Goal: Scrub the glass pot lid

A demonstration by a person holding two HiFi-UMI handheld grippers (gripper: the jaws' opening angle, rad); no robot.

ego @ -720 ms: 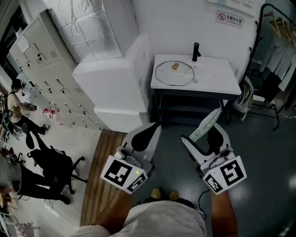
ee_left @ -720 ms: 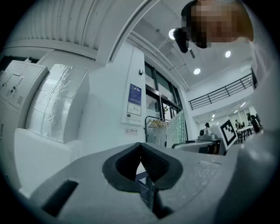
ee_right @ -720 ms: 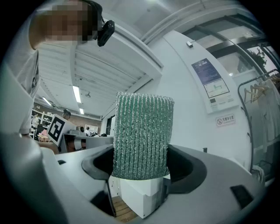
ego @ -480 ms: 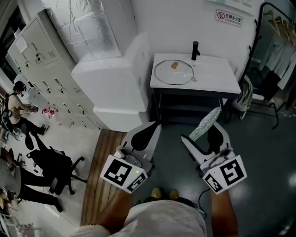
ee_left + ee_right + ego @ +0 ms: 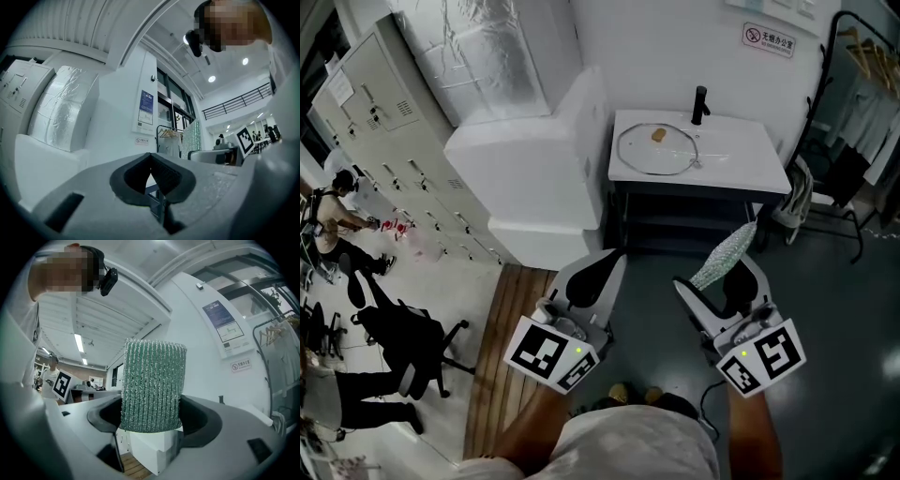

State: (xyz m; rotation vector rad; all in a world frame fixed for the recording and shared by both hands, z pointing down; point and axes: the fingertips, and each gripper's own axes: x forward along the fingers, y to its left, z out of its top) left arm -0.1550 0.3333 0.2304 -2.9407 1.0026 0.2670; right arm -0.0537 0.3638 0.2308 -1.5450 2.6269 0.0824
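Head view: the glass pot lid [image 5: 659,150] lies flat on the white washstand [image 5: 745,159] against the far wall, its tan knob [image 5: 657,134] uppermost, just left of and below the black faucet [image 5: 700,103]. Both grippers are held low in the foreground, well apart from the washstand. The left gripper [image 5: 607,262] shows nothing at its tip. The right gripper [image 5: 719,278] carries a green scouring pad [image 5: 724,251] that sticks out towards the washstand. A bulky white cabinet [image 5: 534,178] stands left of the washstand, grey lockers [image 5: 384,112] run along the left wall, and a clothes rack [image 5: 862,94] stands at the right. A strip of wooden flooring [image 5: 511,347] lies below the left gripper. Left gripper view: the jaws are pressed together, the dark pads meeting at their tips with nothing between them; a wall notice [image 5: 146,112] shows beyond. Right gripper view: the jaws are pinched on the lower end of the scouring pad, which stands upright out of them and fills the middle of the view. The lid does not appear in either gripper view.
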